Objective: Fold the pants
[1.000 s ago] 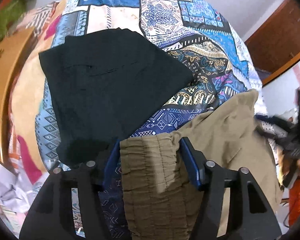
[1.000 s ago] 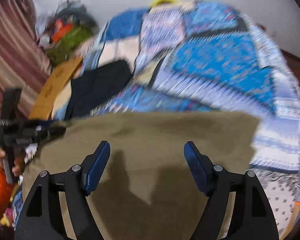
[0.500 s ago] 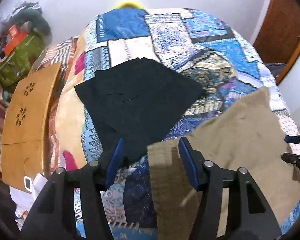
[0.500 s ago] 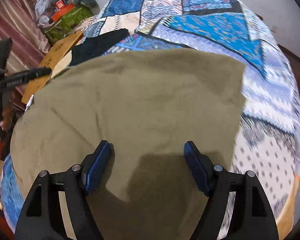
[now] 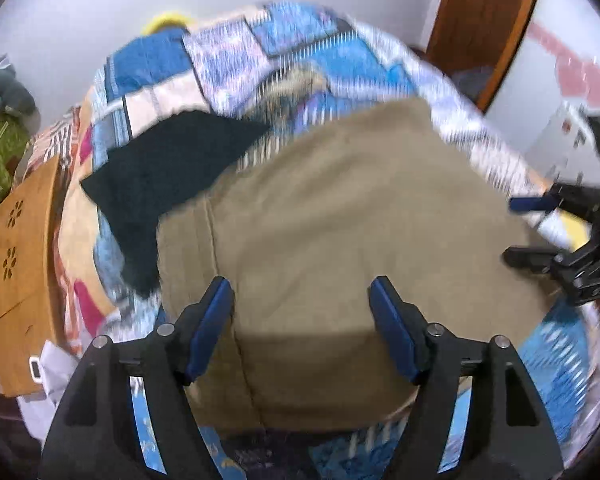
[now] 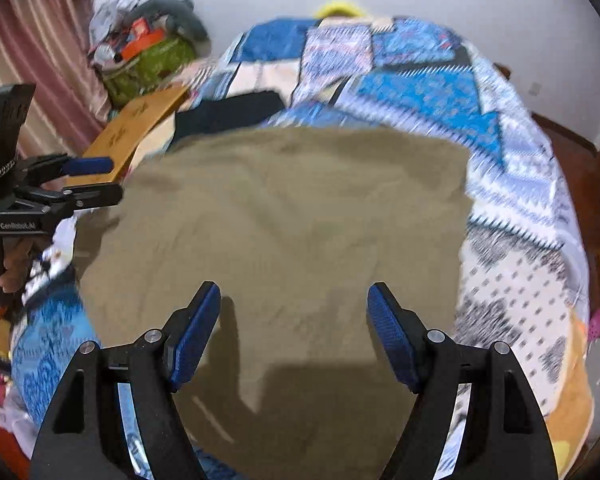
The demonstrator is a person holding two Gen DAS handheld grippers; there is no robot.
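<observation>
The olive-brown pants [image 5: 340, 232] lie spread flat on the patchwork bed cover [image 5: 300, 52], also in the right wrist view [image 6: 284, 232]. My left gripper [image 5: 302, 324] is open and empty above the near edge of the pants. My right gripper [image 6: 294, 332] is open and empty above the near edge on its side. Each gripper shows in the other's view: the right one [image 5: 536, 228] at the pants' right edge, the left one [image 6: 92, 180] at the left edge. Both views are blurred by motion.
A folded black garment [image 5: 168, 168] lies on the bed beyond the pants' left side, also in the right wrist view [image 6: 228, 112]. A wooden board [image 5: 20, 248] leans at the bed's left edge. Bags and clutter [image 6: 144, 52] sit by the curtain. A wooden door [image 5: 484, 20] stands at right.
The left gripper let go of the pants' waistband and opened wide. The pants now lie flat on the bed. Both grippers drew back toward the near edge.
</observation>
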